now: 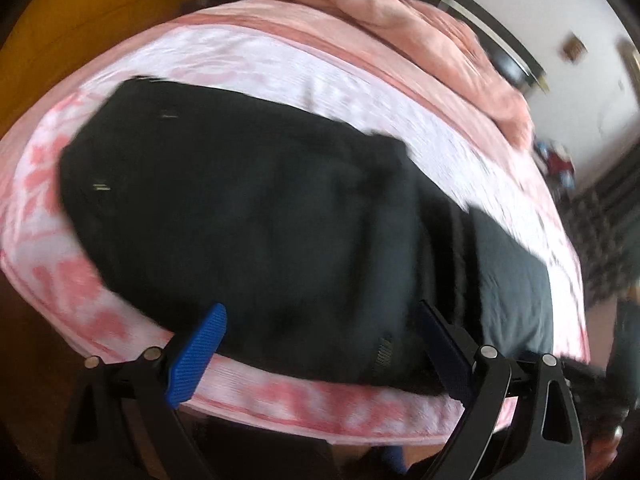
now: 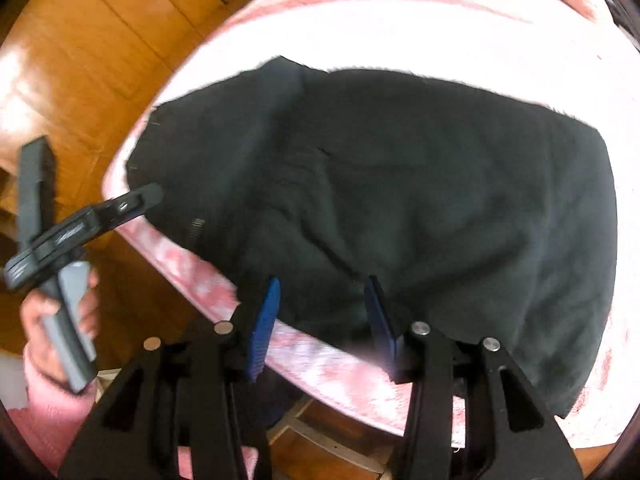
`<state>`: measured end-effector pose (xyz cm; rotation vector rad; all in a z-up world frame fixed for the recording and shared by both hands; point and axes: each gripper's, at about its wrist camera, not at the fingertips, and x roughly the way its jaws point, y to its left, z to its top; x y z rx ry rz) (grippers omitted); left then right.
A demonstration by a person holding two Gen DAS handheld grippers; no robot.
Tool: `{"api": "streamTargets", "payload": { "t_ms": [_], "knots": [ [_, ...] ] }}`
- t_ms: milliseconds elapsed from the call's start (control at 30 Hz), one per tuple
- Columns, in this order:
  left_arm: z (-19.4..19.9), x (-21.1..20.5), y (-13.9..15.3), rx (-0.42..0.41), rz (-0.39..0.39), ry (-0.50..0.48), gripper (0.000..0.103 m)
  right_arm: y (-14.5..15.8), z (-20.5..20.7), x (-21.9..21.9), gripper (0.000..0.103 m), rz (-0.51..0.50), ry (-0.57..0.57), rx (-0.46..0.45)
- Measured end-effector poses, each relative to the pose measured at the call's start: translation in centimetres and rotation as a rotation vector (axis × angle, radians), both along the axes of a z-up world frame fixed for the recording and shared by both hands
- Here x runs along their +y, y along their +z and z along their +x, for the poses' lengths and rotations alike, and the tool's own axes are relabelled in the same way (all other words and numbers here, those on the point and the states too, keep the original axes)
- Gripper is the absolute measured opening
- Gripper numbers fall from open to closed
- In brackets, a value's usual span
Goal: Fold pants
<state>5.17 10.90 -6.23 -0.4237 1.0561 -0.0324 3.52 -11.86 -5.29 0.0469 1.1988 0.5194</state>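
Black pants lie spread along a pink-and-white bedspread, with a greyer part toward the right end. My left gripper hovers over the pants' near edge, its blue pads wide apart and nothing between them. In the right wrist view the pants form a broad dark mass near the bed's edge. My right gripper is open above their near hem and the pads do not press the cloth. At the left, a hand in a pink sleeve holds the left gripper, one of whose fingers reaches the pants' left corner.
A crumpled pink blanket is piled at the far side of the bed. A wooden floor lies to the left and a dark headboard stands against the wall. Small coloured clutter sits on the floor at the right.
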Motion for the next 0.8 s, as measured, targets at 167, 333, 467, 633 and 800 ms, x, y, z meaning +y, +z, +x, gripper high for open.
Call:
{"api": "streamTargets", "payload": {
  "t_ms": [167, 333, 467, 633, 800],
  "knots": [
    [-0.2, 10.1, -0.9, 0.033, -0.13, 0.26, 0.093, 1.3, -0.5, 1.5, 0.048, 0.03, 0.043, -0.02],
    [-1.3, 18.5, -3.3, 0.03, -0.323, 0.47, 0.083, 0.3, 0.3, 2.3, 0.048, 0.01, 0.055, 0.003],
    [-1.8, 22.6, -5.9, 0.015, -0.454, 0.576, 0.083, -1.3, 0.5, 1.4, 0.05, -0.014, 0.046, 0.038],
    [-1.2, 24.8, -8.5, -0.026, -0.559, 0.576, 0.082, -2.3, 0.8, 0.8, 0.051, 0.024, 0.031, 0.071],
    [-0.6, 25.5, -9.0, -0.088, -0.598, 0.525, 0.082, -3.0, 1.2, 1.0, 0.051, 0.02, 0.032, 0.083]
  ]
}}
